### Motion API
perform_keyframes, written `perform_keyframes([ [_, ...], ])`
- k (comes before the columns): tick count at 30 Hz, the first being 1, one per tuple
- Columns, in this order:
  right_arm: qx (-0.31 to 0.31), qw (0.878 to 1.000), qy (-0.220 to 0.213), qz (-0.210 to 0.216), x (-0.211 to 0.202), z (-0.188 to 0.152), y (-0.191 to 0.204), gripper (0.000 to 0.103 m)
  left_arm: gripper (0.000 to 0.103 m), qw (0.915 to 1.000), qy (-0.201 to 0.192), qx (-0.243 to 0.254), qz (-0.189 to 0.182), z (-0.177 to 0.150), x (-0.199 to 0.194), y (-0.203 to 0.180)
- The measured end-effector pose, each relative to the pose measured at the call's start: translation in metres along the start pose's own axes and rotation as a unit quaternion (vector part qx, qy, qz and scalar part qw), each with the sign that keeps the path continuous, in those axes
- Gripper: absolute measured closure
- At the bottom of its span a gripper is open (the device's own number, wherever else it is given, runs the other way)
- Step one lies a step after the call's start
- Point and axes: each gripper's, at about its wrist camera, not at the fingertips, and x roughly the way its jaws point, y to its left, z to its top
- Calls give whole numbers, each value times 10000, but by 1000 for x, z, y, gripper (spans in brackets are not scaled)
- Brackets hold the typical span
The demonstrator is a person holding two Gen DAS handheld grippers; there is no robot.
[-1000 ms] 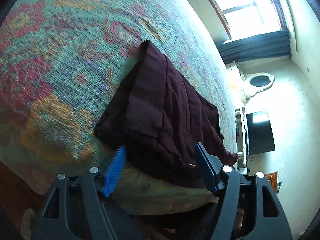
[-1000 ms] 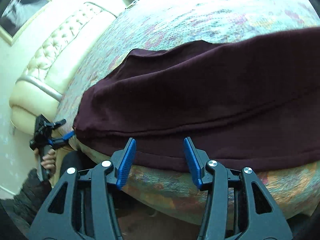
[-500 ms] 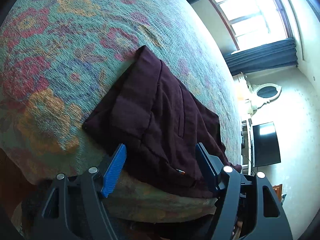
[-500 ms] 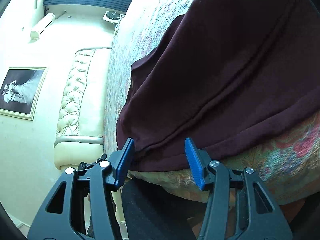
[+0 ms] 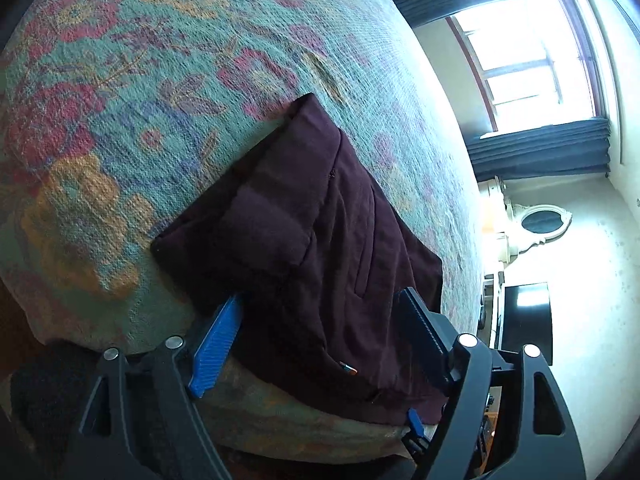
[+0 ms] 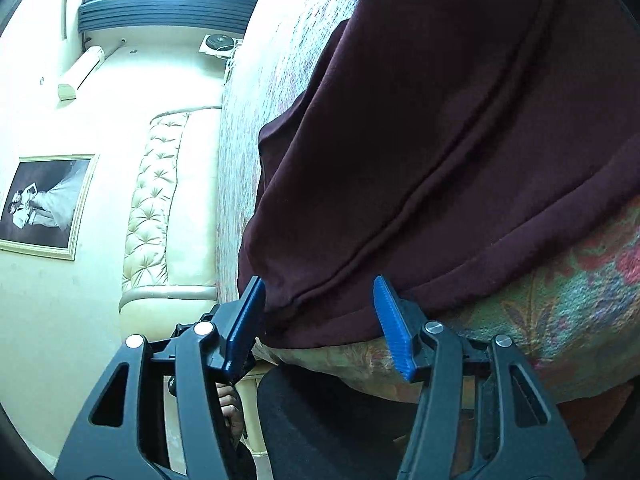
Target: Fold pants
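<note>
Dark maroon pants (image 5: 320,240) lie folded on a floral bedspread (image 5: 120,120) near the bed's near edge. My left gripper (image 5: 320,328) is open, its blue fingers straddling the near hem of the pants, the left finger (image 5: 218,348) just under the cloth's edge. In the right wrist view the pants (image 6: 460,160) fill most of the frame. My right gripper (image 6: 320,320) is open with the pants' corner hem between its blue fingers, cloth touching the left finger (image 6: 244,324).
A tufted cream headboard (image 6: 160,200) and a framed photo (image 6: 44,204) stand at the left of the right wrist view. A window with dark curtains (image 5: 536,152), a mirror (image 5: 544,222) and a dark TV screen (image 5: 524,320) lie beyond the bed.
Both grippers have moved in closer to the pants' near edge. The right gripper rolled sideways and now has the corner hem between its open fingers.
</note>
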Motion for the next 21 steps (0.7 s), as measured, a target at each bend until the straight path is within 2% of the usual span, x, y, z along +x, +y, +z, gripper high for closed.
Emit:
perform_keyframes([
  [2,13,10000,-28,-14,-3,-1,-2,47,25,9998,96,-157,-18,-11,7,2],
  [4,67,9999,-80,-17,-2,0,-2,47,25,9999,-27,-67,101,-15,7,-2],
  [9,340,9990,-301,48,-2,4,-8,47,25,9996,-227,-48,169,-4,4,-14],
  [15,491,9971,-577,22,1,5,-10,47,26,9992,-259,-124,290,2,16,-18],
  [17,499,9966,-651,-20,3,6,-9,48,34,9985,-254,6,480,-1,17,-26],
  [18,478,9966,-667,-77,3,6,-8,51,45,9980,-243,31,582,-1,17,-26],
  [19,451,9965,-681,-160,3,6,-7,58,60,9974,-232,18,681,0,17,-24],
  [20,434,9964,-693,-234,3,7,-6,65,68,9968,-220,-15,773,1,16,-20],
  [21,419,9964,-693,-244,3,7,-6,88,70,9973,-177,-58,708,3,16,-15],
])
